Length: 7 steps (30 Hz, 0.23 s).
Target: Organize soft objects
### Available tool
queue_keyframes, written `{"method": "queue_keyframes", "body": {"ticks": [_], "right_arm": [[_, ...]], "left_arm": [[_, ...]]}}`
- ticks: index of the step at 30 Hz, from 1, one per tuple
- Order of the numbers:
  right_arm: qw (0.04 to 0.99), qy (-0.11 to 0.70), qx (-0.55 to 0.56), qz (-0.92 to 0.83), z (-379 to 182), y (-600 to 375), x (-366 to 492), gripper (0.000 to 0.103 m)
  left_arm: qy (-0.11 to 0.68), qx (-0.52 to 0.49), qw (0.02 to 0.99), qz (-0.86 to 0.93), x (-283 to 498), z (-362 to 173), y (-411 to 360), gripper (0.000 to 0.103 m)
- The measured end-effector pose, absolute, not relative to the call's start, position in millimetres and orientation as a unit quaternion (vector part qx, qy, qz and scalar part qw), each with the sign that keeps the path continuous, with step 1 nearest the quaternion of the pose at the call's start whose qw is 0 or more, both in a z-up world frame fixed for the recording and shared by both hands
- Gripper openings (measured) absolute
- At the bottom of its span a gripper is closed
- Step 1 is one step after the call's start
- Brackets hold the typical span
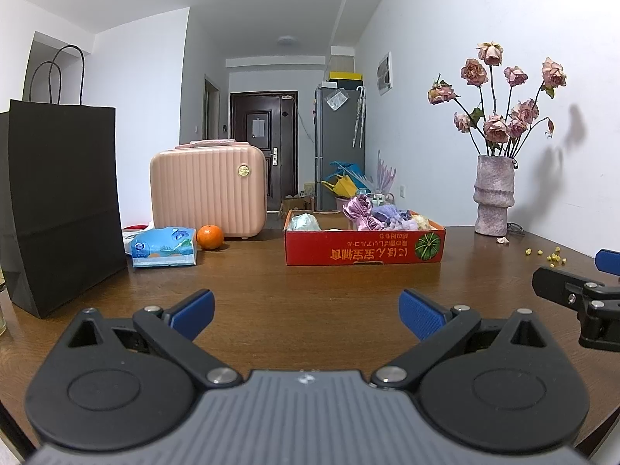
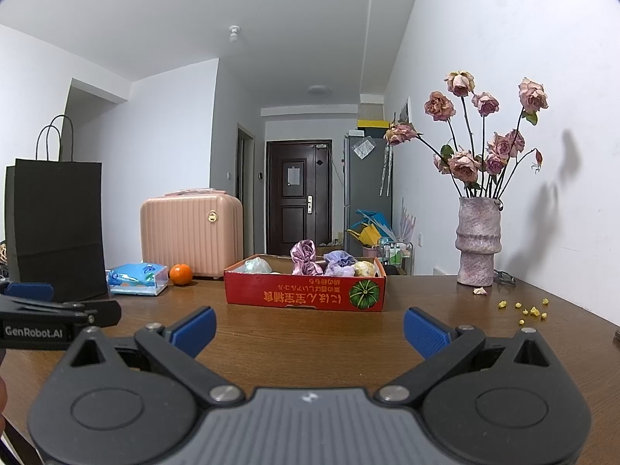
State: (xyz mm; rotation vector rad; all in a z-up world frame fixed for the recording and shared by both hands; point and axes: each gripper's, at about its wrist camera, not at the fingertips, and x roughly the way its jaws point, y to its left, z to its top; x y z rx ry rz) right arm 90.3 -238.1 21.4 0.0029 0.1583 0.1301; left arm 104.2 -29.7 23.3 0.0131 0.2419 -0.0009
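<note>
Blue ribbed pads tip both claws, and each pair stands wide apart with nothing between. The left gripper (image 1: 306,312) hovers low over the near edge of the brown wooden table (image 1: 310,290); the right gripper (image 2: 309,329) hangs beside it at about the same height, also over the near edge. In the left wrist view the right claw's black linkage pokes in at the right margin, and in the right wrist view the left claw, marked "GenRobot.AI", shows at the left margin.

Bare wood lies between the fingers and the things beyond. Straight ahead of both claws, well apart from them and toward the table's far edge, sits the red cardboard box (image 2: 304,290), printed with a green pumpkin. The soft objects lie inside it: a shiny pink satin pouch (image 2: 305,257), a lilac pouch (image 2: 338,262) just beside it, a yellowish bundle (image 2: 364,269) at the right end and a pale green-grey bundle (image 2: 257,266) at the left end.

Left of the box, an orange (image 1: 210,236) rests near a blue tissue pack (image 1: 163,247), with a pink ribbed case (image 1: 208,190) behind them at the far edge. A tall black paper bag (image 1: 58,201) stands along the left edge. At the far right corner a mottled vase (image 1: 494,195) holds dried pink roses (image 1: 500,89); small yellow crumbs (image 2: 531,310) are scattered near the right edge.
</note>
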Motion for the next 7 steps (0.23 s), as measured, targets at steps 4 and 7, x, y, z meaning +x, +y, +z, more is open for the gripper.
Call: {"method": "queue_keyframes", "body": {"ticks": [4,7], "right_arm": [[0.995,0.080,0.002,0.065,21.0,-237.3,91.8,0.103],[0.994,0.082,0.002,0.066,20.6,-237.7,92.9,0.103]], "left_arm": [[0.123,0.006,0.992,0.000,105.5,22.7,-30.0,0.103],[0.126,0.003,0.992,-0.003,106.2,22.0,-29.4,0.103]]}}
